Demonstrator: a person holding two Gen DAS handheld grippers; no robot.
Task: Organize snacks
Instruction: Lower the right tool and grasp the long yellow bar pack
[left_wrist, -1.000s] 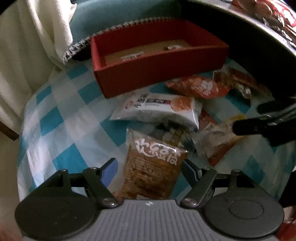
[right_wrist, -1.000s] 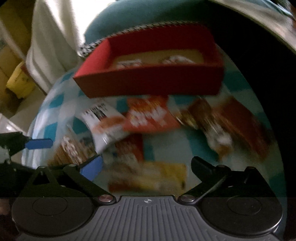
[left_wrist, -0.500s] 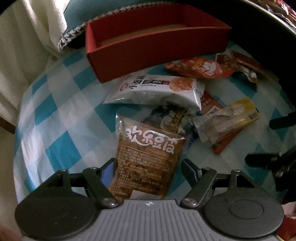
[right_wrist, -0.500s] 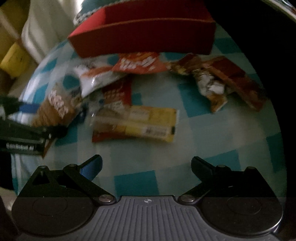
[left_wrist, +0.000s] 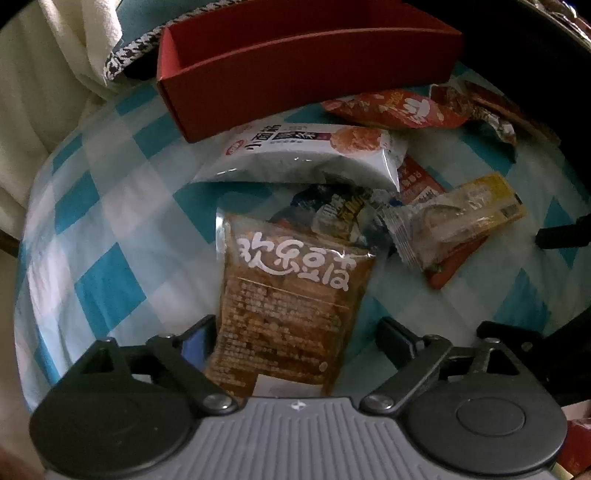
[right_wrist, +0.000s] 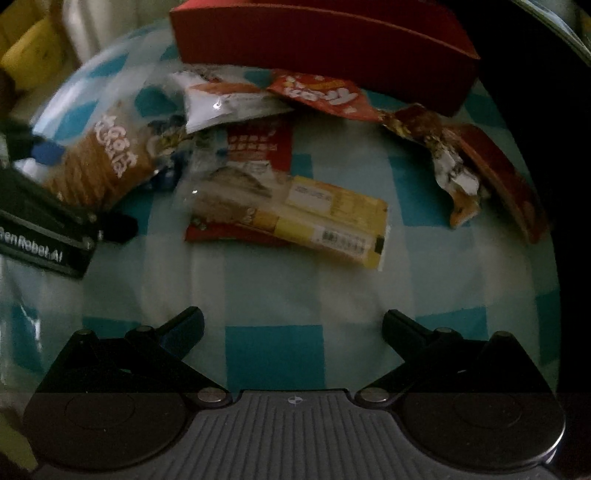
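Note:
Several snack packets lie on a blue-and-white checked cloth in front of a red box (left_wrist: 295, 70) (right_wrist: 332, 48). My left gripper (left_wrist: 295, 338) points down over a brown packet with white lettering (left_wrist: 291, 302) (right_wrist: 107, 166). Its jaws are opening, the packet's near end lies between them, and the right finger stands clear of it. My right gripper (right_wrist: 291, 325) is open over bare cloth, with nothing between its fingers. A yellow packet (right_wrist: 317, 218) (left_wrist: 461, 218) lies just beyond it.
A white packet (left_wrist: 306, 155) and a red packet (left_wrist: 391, 109) lie by the box. A crinkled brown wrapper (right_wrist: 443, 155) and a dark red packet (right_wrist: 498, 173) sit at the right. White fabric (left_wrist: 55, 92) hangs at the left. The table's dark edge runs along the right.
Both grippers have sunk toward the cloth. The left jaws have spread wider around the brown packet. The right gripper has drawn back from the pile to bare cloth before the yellow packet.

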